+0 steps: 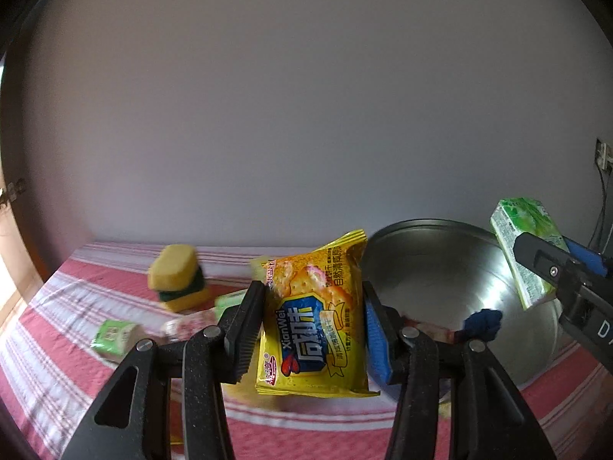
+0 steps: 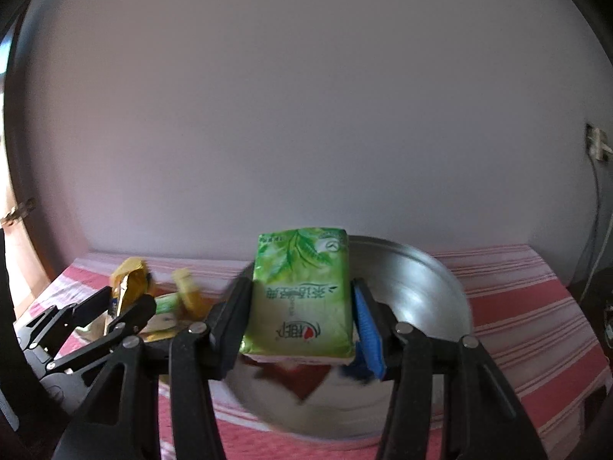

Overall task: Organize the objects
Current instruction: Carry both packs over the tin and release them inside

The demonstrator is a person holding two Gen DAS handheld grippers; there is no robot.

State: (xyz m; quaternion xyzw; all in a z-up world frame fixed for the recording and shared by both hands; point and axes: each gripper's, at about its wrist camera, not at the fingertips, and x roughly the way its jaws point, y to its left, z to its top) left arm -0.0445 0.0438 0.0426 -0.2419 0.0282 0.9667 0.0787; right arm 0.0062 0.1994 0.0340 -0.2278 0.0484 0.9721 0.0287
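Observation:
My left gripper (image 1: 312, 326) is shut on a yellow cracker packet (image 1: 314, 318) and holds it above the red striped cloth, left of the steel bowl (image 1: 440, 268). My right gripper (image 2: 300, 320) is shut on a green tissue pack (image 2: 300, 295) and holds it over the steel bowl (image 2: 429, 291). The tissue pack (image 1: 525, 249) also shows at the right of the left wrist view. The left gripper and its yellow packet (image 2: 128, 287) show at the left of the right wrist view. A small blue thing (image 1: 482, 324) lies inside the bowl.
On the striped cloth (image 1: 57, 326) to the left lie a yellow and green sponge stack (image 1: 178, 278), a small green pack (image 1: 115, 335) and a pink wrapped item (image 1: 187, 326). A plain wall stands behind. A socket with a cable (image 2: 595, 145) is at the far right.

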